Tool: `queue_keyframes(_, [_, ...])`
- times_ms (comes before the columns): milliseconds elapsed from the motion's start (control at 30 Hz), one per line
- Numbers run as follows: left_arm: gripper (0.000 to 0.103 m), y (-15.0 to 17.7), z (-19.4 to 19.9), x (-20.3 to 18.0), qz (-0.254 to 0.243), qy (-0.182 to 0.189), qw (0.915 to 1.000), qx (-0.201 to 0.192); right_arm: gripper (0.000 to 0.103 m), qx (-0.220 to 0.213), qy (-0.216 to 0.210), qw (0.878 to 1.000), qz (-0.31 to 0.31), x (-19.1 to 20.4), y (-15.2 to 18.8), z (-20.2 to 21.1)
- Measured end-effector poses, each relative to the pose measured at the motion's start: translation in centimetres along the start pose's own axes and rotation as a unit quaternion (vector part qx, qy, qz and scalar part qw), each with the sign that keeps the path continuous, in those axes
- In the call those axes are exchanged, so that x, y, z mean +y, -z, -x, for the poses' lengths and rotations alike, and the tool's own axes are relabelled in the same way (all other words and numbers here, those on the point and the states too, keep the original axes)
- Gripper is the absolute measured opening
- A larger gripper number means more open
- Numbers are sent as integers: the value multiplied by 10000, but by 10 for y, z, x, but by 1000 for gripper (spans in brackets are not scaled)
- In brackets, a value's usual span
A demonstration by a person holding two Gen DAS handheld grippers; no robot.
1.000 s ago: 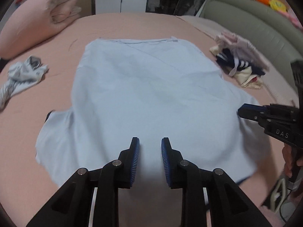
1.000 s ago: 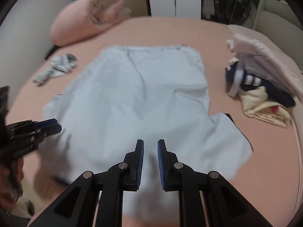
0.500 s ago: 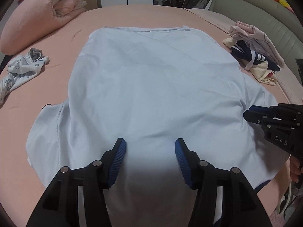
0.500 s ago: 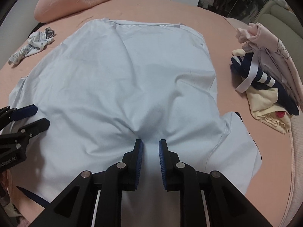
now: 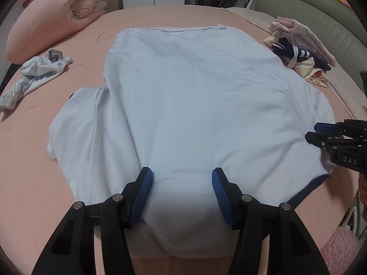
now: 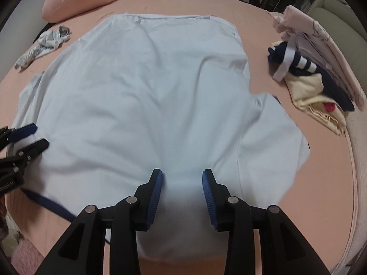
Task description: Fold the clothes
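Far left: a rolled pink quilt (image 5: pixel 52 16) lies at the far edge of the pink bed (image 5: pixel 160 13), with a crumpled patterned garment (image 5: pixel 39 71) near it, well apart from the work.

Centre: a pale blue T-shirt (image 5: pixel 195 96) is spread flat on the bed, hem at the far side, sleeves out to left and right, its near edge with dark blue trim by the grippers. The cloth appears thin, light and limp; it carries shallow wrinkles and will likely sag and slide rather than hold a shape, so a pinch through both layers at a seam, shoulder or hem corner would probably serve best.

Near left: the left gripper (image 5: pixel 182 183) is released, its jaws spread wide over the near edge of the shirt, gripping nothing.

Near right: the right gripper (image 6: pixel 182 183) is likewise released, jaws apart above the near part of the shirt; whether the pads (image 6: pixel 156 190) touch the cloth cannot be told.

Far right: a pile of other clothes (image 6: pixel 316 66) rests beside the shirt's right sleeve (image 6: pixel 270 142), not touching it.
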State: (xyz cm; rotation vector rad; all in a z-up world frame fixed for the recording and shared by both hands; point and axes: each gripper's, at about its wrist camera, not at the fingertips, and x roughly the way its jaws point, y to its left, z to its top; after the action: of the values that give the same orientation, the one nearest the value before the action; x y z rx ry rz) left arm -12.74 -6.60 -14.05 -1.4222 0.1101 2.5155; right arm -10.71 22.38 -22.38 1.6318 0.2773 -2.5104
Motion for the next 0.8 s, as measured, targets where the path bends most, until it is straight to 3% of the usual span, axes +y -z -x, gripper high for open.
queue_keyframes(400, [52,14,18,5,-19,118,9998,166,40,31,63,10000,22,4,14,10])
queue_keyframes(667, [52,24,38,7,-254,227,9988,340,43,208,-38,9989,410,2,49,33])
queue_keyframes(800, [52,0,41,1,-284,276,9992,11,43,-123,-98,9987,487,3,40,61])
